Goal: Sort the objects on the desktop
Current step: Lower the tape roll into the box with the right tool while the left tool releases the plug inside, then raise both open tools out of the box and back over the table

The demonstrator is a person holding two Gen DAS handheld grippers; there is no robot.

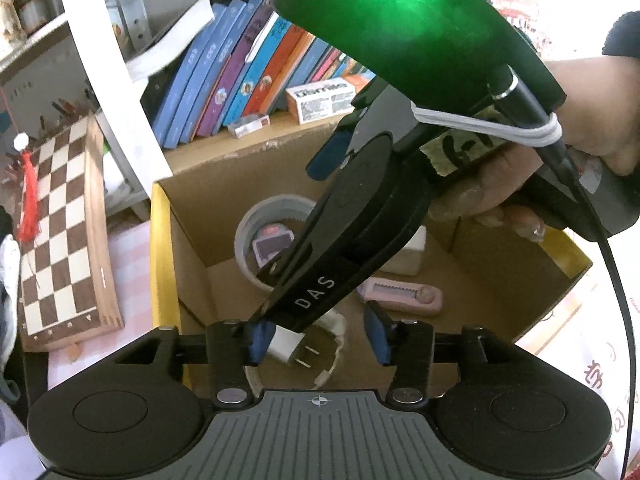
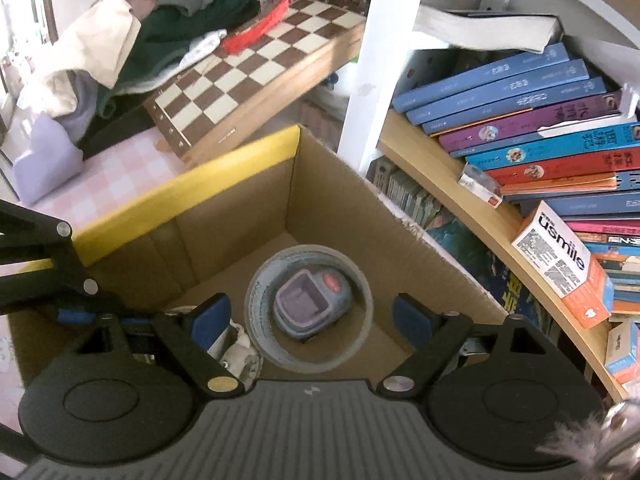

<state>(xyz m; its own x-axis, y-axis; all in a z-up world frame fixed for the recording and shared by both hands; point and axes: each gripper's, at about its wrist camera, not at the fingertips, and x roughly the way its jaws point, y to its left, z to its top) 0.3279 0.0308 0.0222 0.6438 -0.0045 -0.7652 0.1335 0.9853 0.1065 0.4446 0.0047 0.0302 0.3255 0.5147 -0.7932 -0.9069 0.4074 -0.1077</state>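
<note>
pink checked tabletop [image 2: 132, 168] | bookshelf [image 2: 440, 168] behind cardboard box [image 2: 240, 216] | both grippers' fingers wide, holding nothing

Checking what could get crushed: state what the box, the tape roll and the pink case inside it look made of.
Box: corrugated cardboard, matte brown, yellow rim strip.
Tape roll: looks like glossy grey adhesive tape, wound in a ring with printing inside it.
Pink case: probably moulded plastic, smooth and slightly shiny; could be silicone.

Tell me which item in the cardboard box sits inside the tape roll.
The small purple and grey gadget with a red button. It lies within the ring of the tape roll; the white charger and pink comb-like tool lie outside it.
</note>
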